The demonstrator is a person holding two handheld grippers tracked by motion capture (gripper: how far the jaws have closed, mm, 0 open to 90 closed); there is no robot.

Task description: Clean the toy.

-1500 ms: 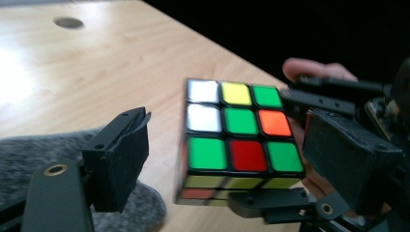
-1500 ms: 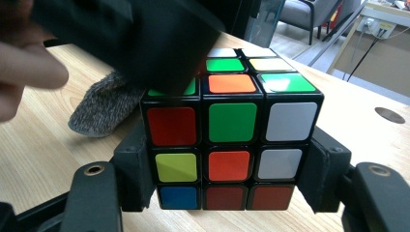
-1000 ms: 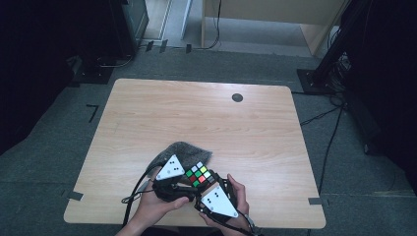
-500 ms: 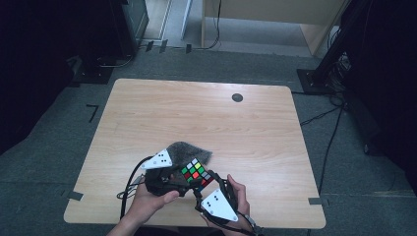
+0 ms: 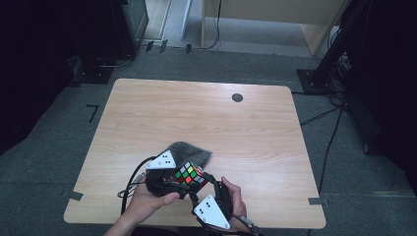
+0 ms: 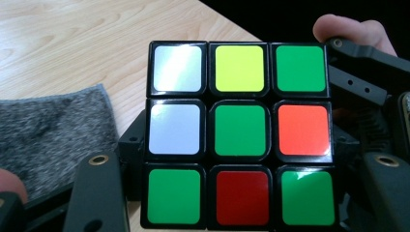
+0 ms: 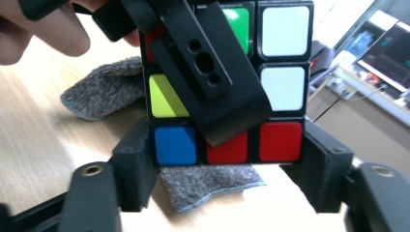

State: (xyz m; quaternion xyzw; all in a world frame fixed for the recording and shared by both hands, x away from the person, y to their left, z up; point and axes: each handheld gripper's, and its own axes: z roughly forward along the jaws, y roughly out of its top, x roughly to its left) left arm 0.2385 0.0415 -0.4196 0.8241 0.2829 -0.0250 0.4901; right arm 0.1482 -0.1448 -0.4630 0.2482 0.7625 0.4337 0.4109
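Observation:
A Rubik's cube is held just above the table's near edge between both grippers. My left gripper comes in from the left, shut on the cube, whose facing side is mostly green. My right gripper reaches up from below. Its jaws have just been opening, and the cube's bottom layer still sits between them, pads against both sides. A black jaw of the left gripper crosses the cube's face in the right gripper view. A grey cloth lies on the table behind the cube.
The light wooden table has a small black disc near its far edge. Dark floor, cables and stands surround it. The person's hands grip both tools at the near edge.
The left gripper's grey plate has shifted a little to the left. The cube and the right gripper have stayed almost where they were.

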